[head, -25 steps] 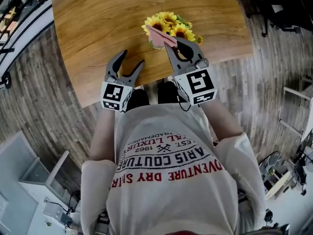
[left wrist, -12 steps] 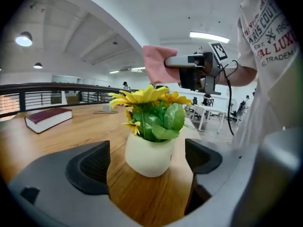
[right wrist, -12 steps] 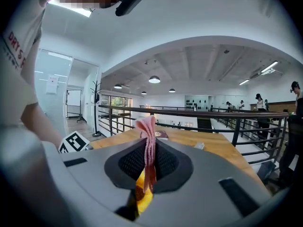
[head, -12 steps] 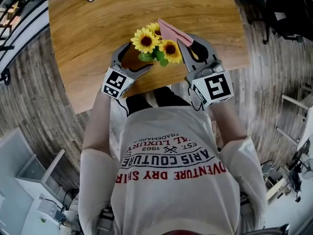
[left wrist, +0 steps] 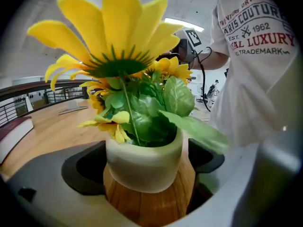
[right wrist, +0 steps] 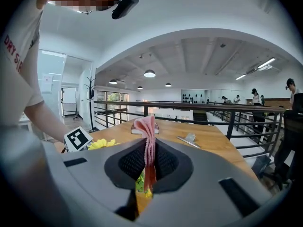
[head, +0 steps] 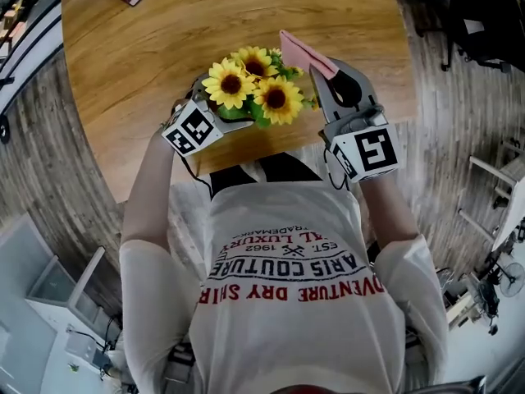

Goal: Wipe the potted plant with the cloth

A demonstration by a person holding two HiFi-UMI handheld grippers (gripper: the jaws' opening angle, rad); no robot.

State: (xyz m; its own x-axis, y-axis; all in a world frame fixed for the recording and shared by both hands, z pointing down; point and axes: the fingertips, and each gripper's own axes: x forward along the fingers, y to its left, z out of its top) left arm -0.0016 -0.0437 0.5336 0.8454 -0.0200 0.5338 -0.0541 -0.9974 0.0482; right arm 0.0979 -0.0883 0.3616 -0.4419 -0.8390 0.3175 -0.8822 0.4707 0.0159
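Pink cloth: folded and pinched upright in my right gripper, whose tongs are closed narrow on it; held just beside the blooms.
Potted plant: yellow sunflowers and green leaves in a cream pot, at the near edge of the wooden table.
Left gripper: tongs at their widest, having just been opening. The pot stands between them, with no firm clamp that I can see.
Progress: early. Cloth in hand, plant bracketed. The cloth touches no leaf or petal, so I judge all the wiping is still to do.
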